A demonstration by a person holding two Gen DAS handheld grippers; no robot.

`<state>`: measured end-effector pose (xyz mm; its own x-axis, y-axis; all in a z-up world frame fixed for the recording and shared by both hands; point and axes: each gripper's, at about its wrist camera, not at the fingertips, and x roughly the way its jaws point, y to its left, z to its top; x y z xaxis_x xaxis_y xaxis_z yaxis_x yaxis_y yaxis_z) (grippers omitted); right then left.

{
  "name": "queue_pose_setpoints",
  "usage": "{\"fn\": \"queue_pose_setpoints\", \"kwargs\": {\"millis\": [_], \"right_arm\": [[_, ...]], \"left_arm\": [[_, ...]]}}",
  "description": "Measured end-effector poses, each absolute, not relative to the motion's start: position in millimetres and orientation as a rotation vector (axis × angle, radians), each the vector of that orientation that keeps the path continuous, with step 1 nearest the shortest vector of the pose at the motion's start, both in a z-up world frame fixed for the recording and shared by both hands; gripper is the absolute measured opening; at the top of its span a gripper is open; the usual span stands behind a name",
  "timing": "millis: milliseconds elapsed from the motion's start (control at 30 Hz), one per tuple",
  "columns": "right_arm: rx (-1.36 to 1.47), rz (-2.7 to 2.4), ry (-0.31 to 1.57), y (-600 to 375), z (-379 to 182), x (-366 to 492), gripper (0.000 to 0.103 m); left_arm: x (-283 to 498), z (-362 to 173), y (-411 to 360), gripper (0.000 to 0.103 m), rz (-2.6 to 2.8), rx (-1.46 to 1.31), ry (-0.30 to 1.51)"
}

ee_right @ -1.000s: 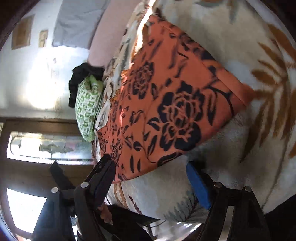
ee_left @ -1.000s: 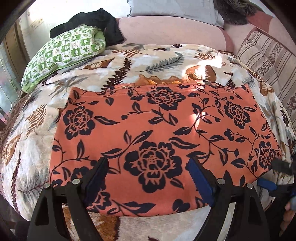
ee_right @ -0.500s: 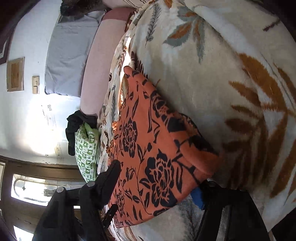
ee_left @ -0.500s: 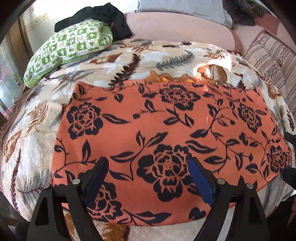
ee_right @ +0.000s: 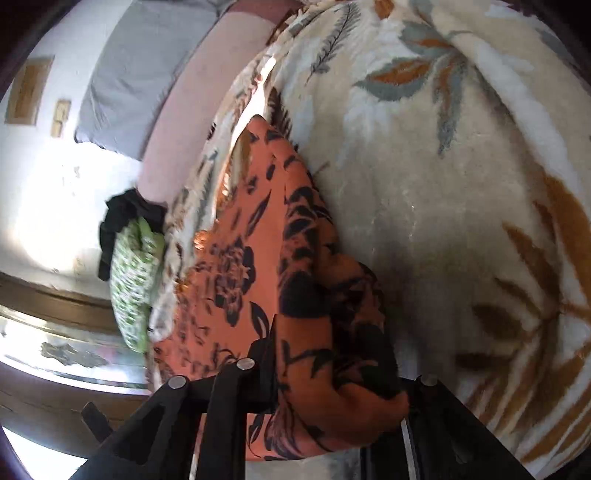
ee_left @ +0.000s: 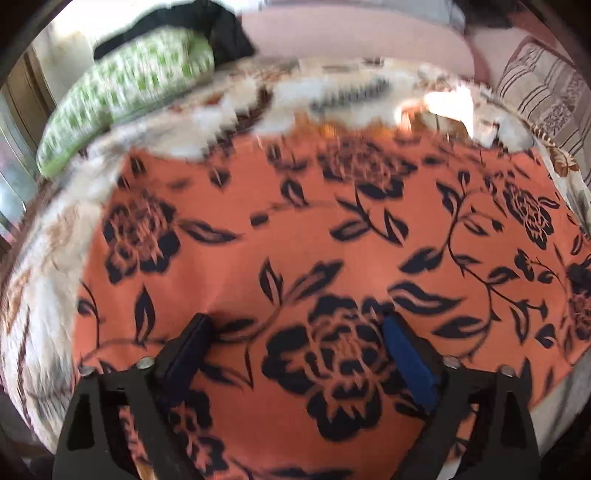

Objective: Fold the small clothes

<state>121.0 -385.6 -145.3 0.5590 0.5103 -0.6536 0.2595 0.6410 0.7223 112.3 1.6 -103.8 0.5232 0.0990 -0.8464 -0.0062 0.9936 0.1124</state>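
An orange garment with black flowers (ee_left: 295, 229) lies spread flat on a leaf-patterned blanket (ee_left: 44, 295). My left gripper (ee_left: 295, 328) is open low over the garment's near edge, its fingers wide apart above a black flower. In the right wrist view the garment's corner (ee_right: 325, 332) is bunched between the two fingers of my right gripper (ee_right: 332, 369), which looks shut on it. The right fingertips are hidden by the cloth.
A green patterned pillow (ee_left: 125, 99) with a black cloth (ee_left: 225, 33) behind it lies at the far left. A pink headboard (ee_left: 351, 37) runs along the back. A striped cushion (ee_left: 543, 96) sits far right. A window (ee_right: 66, 350) shows in the right wrist view.
My left gripper has moved forward and lower over the garment. My right gripper has slid onto the garment's corner and closed on it, and the cloth now bunches between its fingers.
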Motion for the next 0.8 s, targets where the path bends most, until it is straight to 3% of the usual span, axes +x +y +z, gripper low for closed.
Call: {"fn": "queue_pose_setpoints", "kwargs": {"millis": [100,267,367,467,600,633,800], "right_arm": [[0.742,0.210,0.944,-369,-98,121,0.017],[0.426,0.373,0.804,-267,6,123,0.017],[0.288,0.501,0.754,-183,41,109,0.016],[0.169,0.584,0.801,-99,23,100,0.016],[0.016,0.610,1.103,-9,-89,110,0.017],[0.042,0.599,1.104,-7,-98,111,0.017],[0.132,0.597,1.027,-24,-47,117,0.016]], "left_arm": [[109,-87,23,0.097,0.030,-0.043,1.032],[57,-40,100,0.097,0.086,-0.221,0.857],[16,-20,165,0.097,0.205,-0.314,0.765],[-10,-24,229,0.097,0.355,-0.409,0.713],[-20,-58,268,0.097,0.415,-0.518,0.757],[-22,-64,272,0.097,0.415,-0.536,0.765],[-25,-64,275,0.097,0.396,-0.572,0.738]]}}
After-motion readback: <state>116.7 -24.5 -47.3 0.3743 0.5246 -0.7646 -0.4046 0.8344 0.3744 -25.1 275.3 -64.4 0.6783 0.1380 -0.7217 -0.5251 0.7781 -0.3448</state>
